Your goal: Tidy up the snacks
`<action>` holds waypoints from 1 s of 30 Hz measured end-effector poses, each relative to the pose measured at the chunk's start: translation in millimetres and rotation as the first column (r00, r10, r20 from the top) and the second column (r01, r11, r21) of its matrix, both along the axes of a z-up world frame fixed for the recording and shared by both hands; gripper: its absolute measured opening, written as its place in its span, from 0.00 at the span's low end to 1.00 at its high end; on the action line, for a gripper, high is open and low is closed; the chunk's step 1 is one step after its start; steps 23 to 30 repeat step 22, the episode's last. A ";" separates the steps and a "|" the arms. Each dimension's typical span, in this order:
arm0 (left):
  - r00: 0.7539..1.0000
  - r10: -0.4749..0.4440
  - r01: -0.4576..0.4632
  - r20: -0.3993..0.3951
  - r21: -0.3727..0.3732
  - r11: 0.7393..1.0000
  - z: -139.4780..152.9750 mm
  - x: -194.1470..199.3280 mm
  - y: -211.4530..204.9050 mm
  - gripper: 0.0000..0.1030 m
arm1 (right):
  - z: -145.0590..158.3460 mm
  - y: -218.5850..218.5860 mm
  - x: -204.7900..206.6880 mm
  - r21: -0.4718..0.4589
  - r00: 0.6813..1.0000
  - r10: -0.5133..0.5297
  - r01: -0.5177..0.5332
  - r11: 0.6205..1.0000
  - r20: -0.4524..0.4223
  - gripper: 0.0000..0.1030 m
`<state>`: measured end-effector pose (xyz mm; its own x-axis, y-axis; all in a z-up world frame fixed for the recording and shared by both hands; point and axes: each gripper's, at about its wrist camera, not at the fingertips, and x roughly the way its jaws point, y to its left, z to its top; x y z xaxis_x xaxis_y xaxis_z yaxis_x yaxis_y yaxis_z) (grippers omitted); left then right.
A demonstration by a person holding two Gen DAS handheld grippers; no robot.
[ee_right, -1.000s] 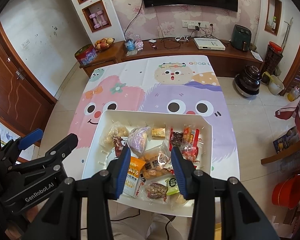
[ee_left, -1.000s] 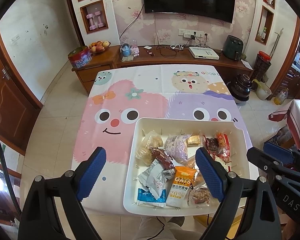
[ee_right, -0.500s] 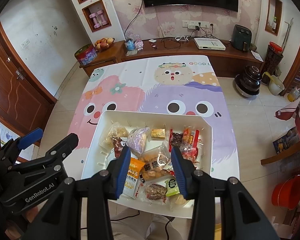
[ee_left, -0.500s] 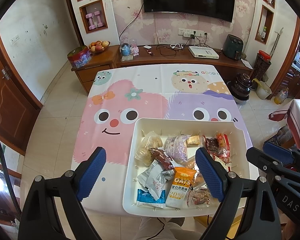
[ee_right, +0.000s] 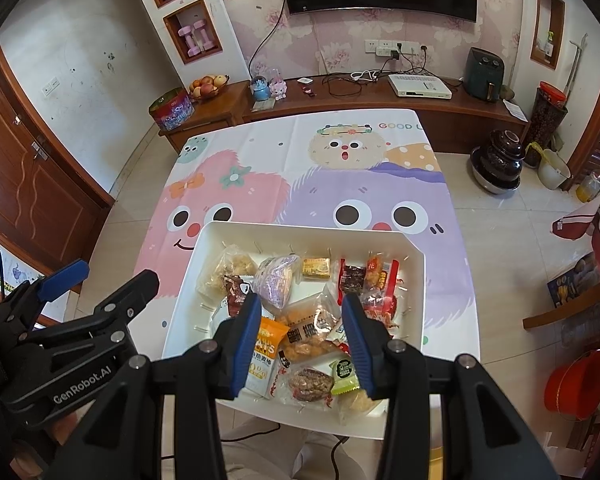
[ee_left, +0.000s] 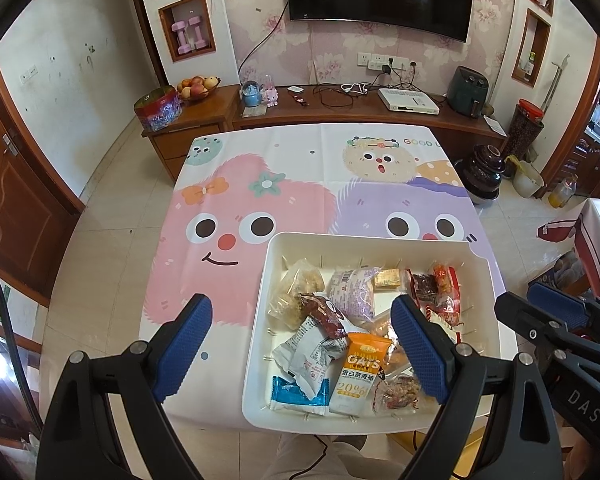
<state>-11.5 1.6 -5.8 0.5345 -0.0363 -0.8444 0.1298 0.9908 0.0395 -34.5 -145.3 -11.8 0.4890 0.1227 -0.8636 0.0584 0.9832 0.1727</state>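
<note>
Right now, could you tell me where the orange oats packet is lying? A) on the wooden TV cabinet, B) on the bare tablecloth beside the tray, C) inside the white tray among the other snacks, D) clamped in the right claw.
C: the orange oats packet lies inside the white tray among the other wrapped snacks, and neither claw is holding it.

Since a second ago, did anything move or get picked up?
No, nothing changed. The left gripper and right gripper both still hang open and empty above the white tray, and the snack packets lie just where they were.
</note>
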 end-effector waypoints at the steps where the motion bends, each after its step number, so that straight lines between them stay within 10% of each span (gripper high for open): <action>1: 1.000 0.000 0.000 0.000 0.000 1.000 0.2 0.0 0.4 0.88 | -0.1 1.1 0.1 0.000 1.000 0.000 0.000 1.000 0.001 0.41; 30: 1.000 0.001 -0.001 -0.004 0.002 1.000 -0.4 0.3 0.1 0.88 | -0.1 0.4 1.3 0.003 1.000 0.001 -0.001 1.000 -0.001 0.41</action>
